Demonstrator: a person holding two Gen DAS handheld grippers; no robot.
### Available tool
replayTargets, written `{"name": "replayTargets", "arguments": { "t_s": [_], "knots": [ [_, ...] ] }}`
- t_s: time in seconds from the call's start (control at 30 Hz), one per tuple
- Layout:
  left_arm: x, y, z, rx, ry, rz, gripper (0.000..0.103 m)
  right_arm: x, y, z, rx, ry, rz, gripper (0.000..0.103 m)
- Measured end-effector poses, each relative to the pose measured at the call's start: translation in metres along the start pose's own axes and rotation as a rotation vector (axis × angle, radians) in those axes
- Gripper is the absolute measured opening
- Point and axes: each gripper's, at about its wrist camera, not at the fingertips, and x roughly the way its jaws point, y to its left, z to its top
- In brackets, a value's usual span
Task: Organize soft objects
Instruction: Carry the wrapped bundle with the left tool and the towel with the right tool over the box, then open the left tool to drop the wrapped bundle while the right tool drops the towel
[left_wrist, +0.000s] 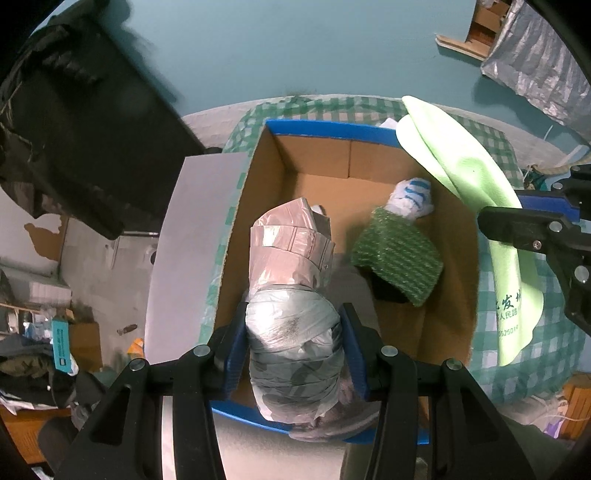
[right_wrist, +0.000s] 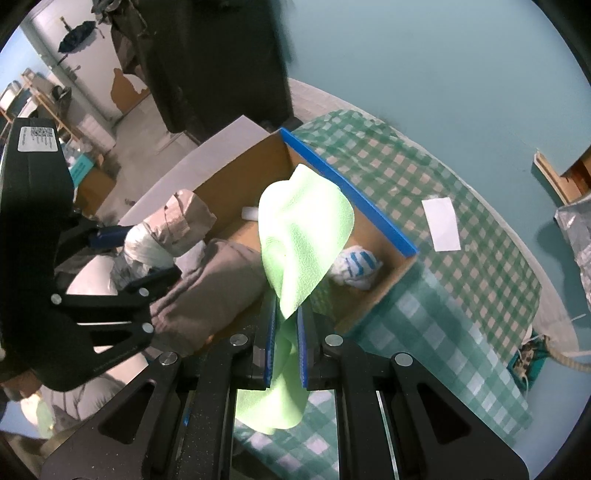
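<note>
- Soft items already in blue-rimmed cardboard box (left_wrist: 325, 129): green bubble-wrap bundle (left_wrist: 397, 254), blue-striped white wad (left_wrist: 412, 199).
- Left tool (left_wrist: 295, 352) clamped on plastic-wrapped bundle (left_wrist: 291, 295) above box.
- Right tool (right_wrist: 287, 349) pinching lime-green fleece cloth (right_wrist: 303, 236); both unplaced.

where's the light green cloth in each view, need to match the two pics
Left wrist view: the light green cloth runs down the right side, draped over the cardboard box's right wall, by the right claw.
Right wrist view: it is at centre, pinched in the right claw, rising above it and hanging below.
Shared landmark: the cardboard box's blue rim.
</note>
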Motion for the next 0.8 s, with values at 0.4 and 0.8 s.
{"name": "replayTargets", "arguments": {
  "t_s": [0.4,0.8],
  "knots": [
    [0.025,0.012,0.007,-0.032,0.054,-0.014,0.048,0.036,0.001,0.016,0.014,0.061,0.01,0.008],
    [0.045,0.021,0.012,-0.053,0.1,-0.031,0.05,0.059,-0.001,0.028,0.03,0.096,0.008,0.008]
  ]
}}
